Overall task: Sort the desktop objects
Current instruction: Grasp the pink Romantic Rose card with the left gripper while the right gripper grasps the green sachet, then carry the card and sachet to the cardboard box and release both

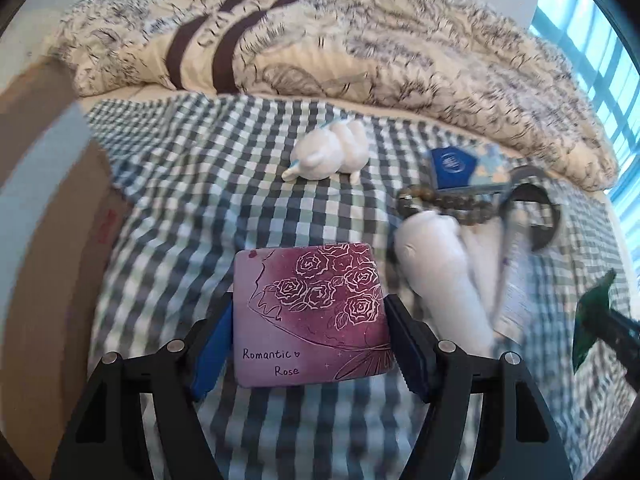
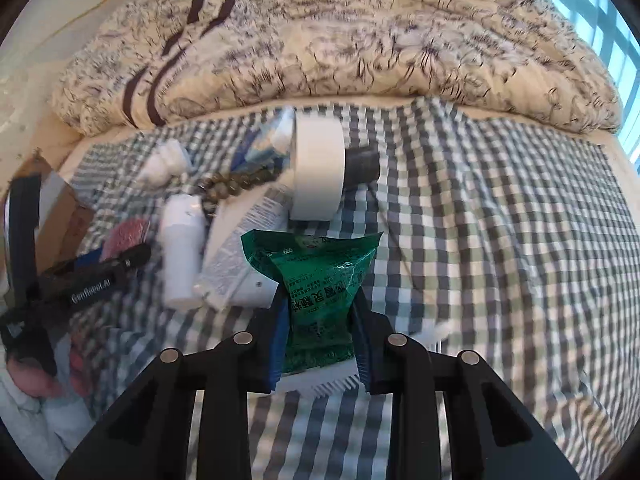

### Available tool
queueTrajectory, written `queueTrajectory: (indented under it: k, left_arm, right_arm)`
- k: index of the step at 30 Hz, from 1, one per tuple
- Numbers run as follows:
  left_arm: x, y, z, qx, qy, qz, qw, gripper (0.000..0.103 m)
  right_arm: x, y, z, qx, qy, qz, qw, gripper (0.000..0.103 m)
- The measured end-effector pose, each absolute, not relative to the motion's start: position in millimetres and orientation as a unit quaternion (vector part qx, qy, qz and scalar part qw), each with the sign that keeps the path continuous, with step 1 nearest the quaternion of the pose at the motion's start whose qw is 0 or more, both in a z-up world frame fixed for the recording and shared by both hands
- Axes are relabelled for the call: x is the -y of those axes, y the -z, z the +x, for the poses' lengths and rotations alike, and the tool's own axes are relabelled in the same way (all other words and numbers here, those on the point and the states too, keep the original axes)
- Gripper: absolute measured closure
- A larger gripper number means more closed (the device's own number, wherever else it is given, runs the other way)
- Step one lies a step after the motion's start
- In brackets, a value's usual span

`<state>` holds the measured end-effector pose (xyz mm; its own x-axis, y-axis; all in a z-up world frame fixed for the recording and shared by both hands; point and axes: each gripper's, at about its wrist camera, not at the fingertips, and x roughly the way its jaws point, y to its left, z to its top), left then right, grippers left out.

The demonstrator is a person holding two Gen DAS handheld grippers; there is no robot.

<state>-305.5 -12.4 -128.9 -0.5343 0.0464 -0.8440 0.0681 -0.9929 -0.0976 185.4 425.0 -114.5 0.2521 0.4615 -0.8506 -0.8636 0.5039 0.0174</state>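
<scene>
My left gripper (image 1: 308, 340) is shut on a purple "Romantic Rose" tin (image 1: 310, 312), held flat above the checked sheet (image 1: 180, 208). My right gripper (image 2: 320, 332) is shut on a green foil packet (image 2: 320, 280); that packet also shows at the right edge of the left wrist view (image 1: 592, 312). On the sheet lie a white rabbit figure (image 1: 332, 154), a blue card box (image 1: 456, 168), a bead bracelet (image 1: 440, 200), a white bottle (image 1: 440, 268) and a white tape roll (image 2: 318, 168). The left gripper and tin appear in the right wrist view (image 2: 100, 276).
A rumpled floral quilt (image 1: 360, 40) lies along the back of the bed. A cardboard box (image 1: 52, 208) stands at the left. A white tube (image 2: 248, 248) and a black cylinder (image 2: 362, 164) lie by the tape roll. A window (image 1: 600, 60) is at the right.
</scene>
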Motion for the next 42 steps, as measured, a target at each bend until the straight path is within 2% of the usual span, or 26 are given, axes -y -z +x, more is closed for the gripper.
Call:
queueTrajectory:
  k: [12,23,28,31,38,40,41,42]
  left_arm:
    - [22.9,23.8,-225.2,-0.076,0.906,0.417,-0.004,0.029]
    - [125.0,-47.4,-170.7,-0.089,0.922,0.372,0.062,0.029]
    - [193.2,-45.8,-155.5,-0.102,0.916,0.375,0.099,0.029]
    - [224.4,-29.6,-150.3,-0.117,0.909,0.385,0.11,0.029]
    - [267.9,11.7,-153.4,-0.141,0.894,0.41,0.111,0.029]
    - [271.3,15.5,-156.1,-0.152,0.893,0.409,0.109,0.024]
    - [271.9,15.4,-157.0,-0.156,0.896,0.403,0.106,0.012]
    - [270.9,13.9,-158.0,-0.154,0.9,0.394,0.104,0.006]
  right_arm:
    - [-395.7,33.3,122.8,-0.404,-0.476,-0.201,0.755,0.075]
    - [-425.4,-9.9,1.2,-0.378,-0.554,-0.218,0.709,0.075]
    - [-464.5,-4.3,-64.0,-0.386,-0.594,-0.226,0.669,0.075]
    - [-492.2,7.6,-90.4,-0.427,-0.611,-0.208,0.634,0.075]
    - [-554.0,27.1,-126.9,-0.467,-0.602,-0.194,0.618,0.075]
    - [-565.7,27.1,-130.8,-0.465,-0.597,-0.19,0.626,0.071]
    - [-571.2,27.2,-132.4,-0.459,-0.595,-0.19,0.632,0.066]
    - [-574.8,26.0,-133.1,-0.454,-0.598,-0.189,0.633,0.037]
